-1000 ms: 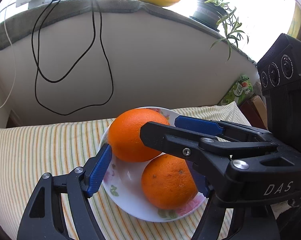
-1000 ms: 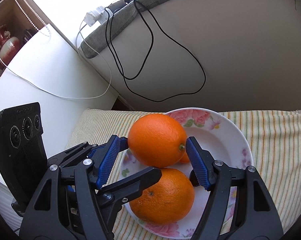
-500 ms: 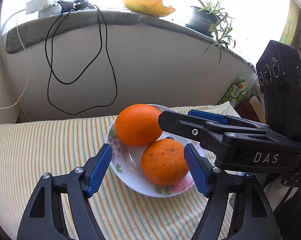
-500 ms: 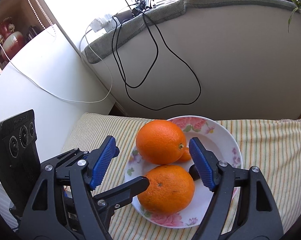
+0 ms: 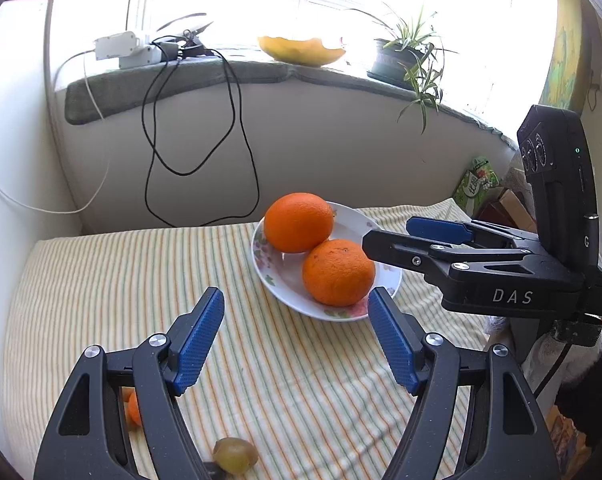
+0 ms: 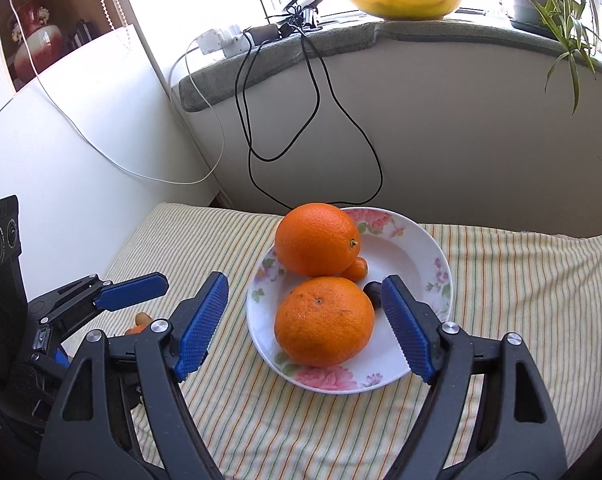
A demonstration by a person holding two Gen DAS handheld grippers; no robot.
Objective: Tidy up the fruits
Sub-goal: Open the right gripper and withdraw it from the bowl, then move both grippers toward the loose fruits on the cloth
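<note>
Oranges [image 6: 321,280] side by side on plate [image 6: 421,248]

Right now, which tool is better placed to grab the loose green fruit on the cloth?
Left. The green fruit lies just below the left tool, which is open and empty. The right tool faces the plate.

I'm seeing my right gripper [image 6: 303,318] hanging open, its jaws having just been widening, empty, framing the near orange [image 6: 324,321] on the floral plate [image 6: 417,256].
</note>
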